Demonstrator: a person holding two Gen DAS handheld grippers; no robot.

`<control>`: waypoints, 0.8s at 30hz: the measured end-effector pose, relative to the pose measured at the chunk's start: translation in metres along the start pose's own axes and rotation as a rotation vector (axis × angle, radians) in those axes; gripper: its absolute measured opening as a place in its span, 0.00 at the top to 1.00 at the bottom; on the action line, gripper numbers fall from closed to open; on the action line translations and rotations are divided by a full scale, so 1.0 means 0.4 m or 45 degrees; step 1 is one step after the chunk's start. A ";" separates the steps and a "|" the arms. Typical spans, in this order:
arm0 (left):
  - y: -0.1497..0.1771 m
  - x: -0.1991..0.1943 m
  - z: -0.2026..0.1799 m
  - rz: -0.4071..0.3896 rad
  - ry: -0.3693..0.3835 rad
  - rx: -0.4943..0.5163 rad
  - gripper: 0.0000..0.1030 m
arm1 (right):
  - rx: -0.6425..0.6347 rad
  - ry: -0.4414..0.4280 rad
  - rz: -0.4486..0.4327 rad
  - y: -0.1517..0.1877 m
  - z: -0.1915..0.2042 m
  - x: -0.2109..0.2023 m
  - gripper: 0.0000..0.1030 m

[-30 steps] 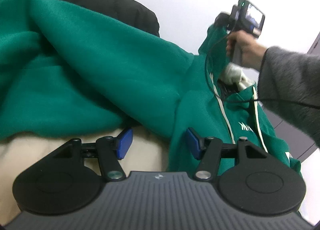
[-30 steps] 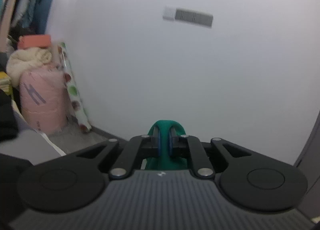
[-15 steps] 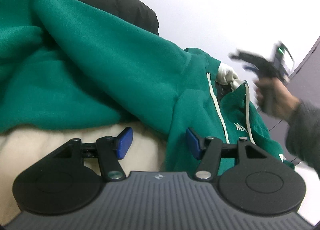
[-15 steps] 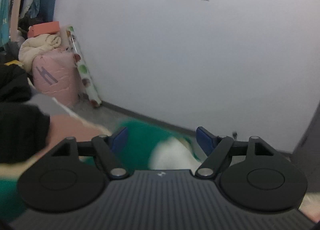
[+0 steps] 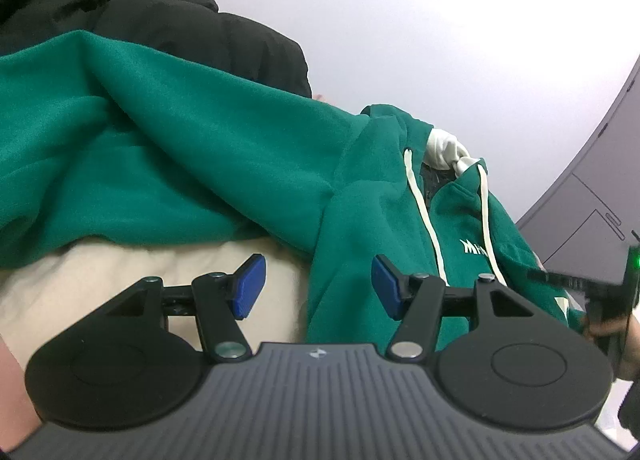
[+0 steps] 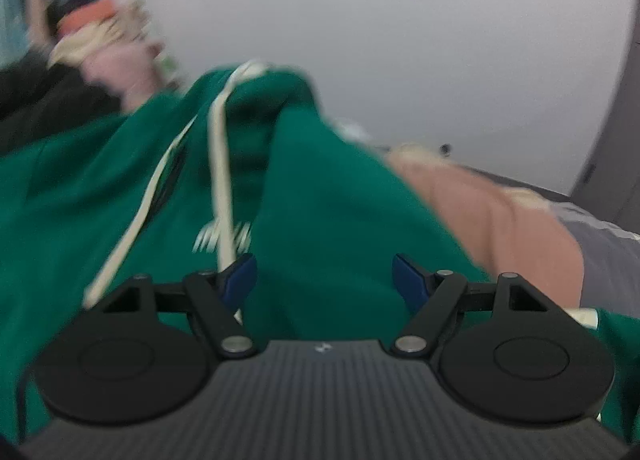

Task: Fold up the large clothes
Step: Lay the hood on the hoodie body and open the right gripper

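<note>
Mostly we see a green hoodie [image 5: 208, 164] spread in loose folds over a cream blanket [image 5: 132, 272], its hood end lying toward the white wall [image 5: 480, 60]. Behind it sits a black padded jacket [image 5: 160, 8], partly under the green cloth. To the right of the wall stands a grey cabinet [image 5: 592, 212]. On the chest of the hoodie we can make out white lettering [image 5: 474, 248], crossed by two cream drawstrings [image 5: 424, 216] that run down from the neck.

Our left gripper [image 5: 318, 286] hangs just above the blanket at the hoodie's edge, jaws apart and closed on nothing. Our right gripper [image 6: 324, 276] hovers over the hoodie's front, its view blurred; its jaws stand wide, with green cloth behind the gap and no pad pressing it. At the right edge of the left view, a hand [image 5: 616, 336] holds that gripper.
</note>
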State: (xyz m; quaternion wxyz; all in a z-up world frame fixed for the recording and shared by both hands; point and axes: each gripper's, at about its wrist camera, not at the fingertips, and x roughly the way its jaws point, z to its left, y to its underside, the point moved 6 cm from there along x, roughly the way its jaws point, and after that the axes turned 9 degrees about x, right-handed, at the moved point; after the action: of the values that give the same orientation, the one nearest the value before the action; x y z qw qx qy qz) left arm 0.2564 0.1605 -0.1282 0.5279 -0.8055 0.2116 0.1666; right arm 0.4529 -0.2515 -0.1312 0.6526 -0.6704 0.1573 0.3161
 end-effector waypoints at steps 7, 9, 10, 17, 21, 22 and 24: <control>0.005 0.020 -0.024 -0.013 -0.038 0.078 0.38 | -0.349 0.210 0.087 0.057 -0.031 0.040 0.65; 0.006 0.025 -0.028 -0.016 -0.043 0.084 0.38 | -0.312 0.225 0.013 0.032 -0.060 0.035 0.84; 0.005 0.026 -0.028 -0.022 -0.045 0.086 0.38 | -0.293 0.272 -0.046 0.006 -0.082 0.030 0.85; -0.001 0.047 -0.021 -0.034 -0.054 0.073 0.38 | -0.037 0.556 -0.262 -0.155 -0.291 0.068 0.85; 0.005 0.068 -0.016 -0.005 -0.072 0.077 0.38 | 0.135 0.564 -0.216 -0.170 -0.358 0.156 0.84; 0.005 0.074 -0.017 0.002 -0.076 0.081 0.38 | 0.157 0.556 -0.223 -0.166 -0.363 0.172 0.84; 0.009 0.086 -0.016 0.011 -0.082 0.097 0.38 | 0.187 0.564 -0.218 -0.154 -0.370 0.203 0.82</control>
State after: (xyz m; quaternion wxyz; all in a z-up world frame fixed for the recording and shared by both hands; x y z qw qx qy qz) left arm 0.2841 0.1478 -0.1456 0.5639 -0.7782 0.2041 0.1864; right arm 0.5845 -0.3733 -0.1419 0.6736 -0.6851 0.2614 0.0927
